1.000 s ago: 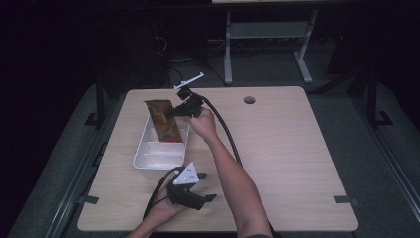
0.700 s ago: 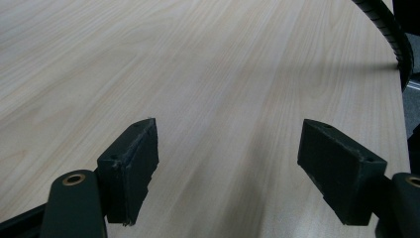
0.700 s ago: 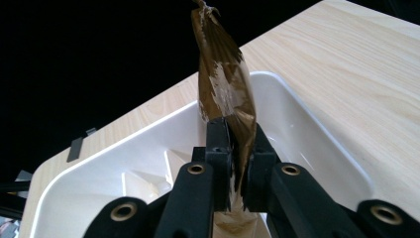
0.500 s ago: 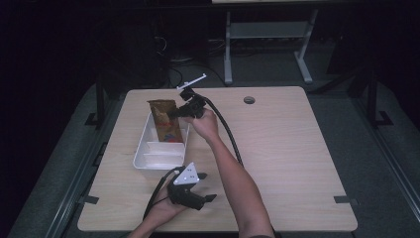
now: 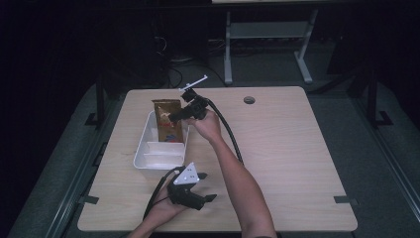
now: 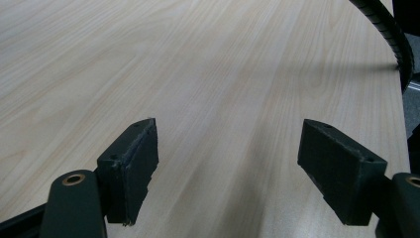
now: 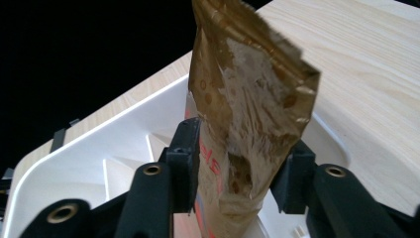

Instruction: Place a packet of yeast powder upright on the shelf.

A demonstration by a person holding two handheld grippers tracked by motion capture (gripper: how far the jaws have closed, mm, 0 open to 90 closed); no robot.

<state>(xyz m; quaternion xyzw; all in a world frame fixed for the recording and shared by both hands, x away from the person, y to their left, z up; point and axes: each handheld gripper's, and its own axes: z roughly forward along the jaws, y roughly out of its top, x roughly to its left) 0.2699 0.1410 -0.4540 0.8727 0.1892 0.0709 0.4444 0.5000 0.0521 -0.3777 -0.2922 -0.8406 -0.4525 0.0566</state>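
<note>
Standing in the far compartment of the white tray (image 5: 143,151), the brown snack packet (image 5: 167,119) leaned with its top past the tray's far rim. In the right gripper view I saw the same packet (image 7: 247,114) rising crumpled between the black pads, with red print low on its face. I had the right gripper (image 5: 174,117) at the packet's right side, and its jaws had just been opening; they sat about half apart with the packet between them, and I could not tell whether either pad (image 7: 184,158) touched the foil. The tray lay on the left part of the wooden table (image 5: 297,148). Near the table's front edge I held the left gripper (image 5: 210,186), well apart from the tray's near end, its jaws spread wide over bare wood with nothing between them.
</note>
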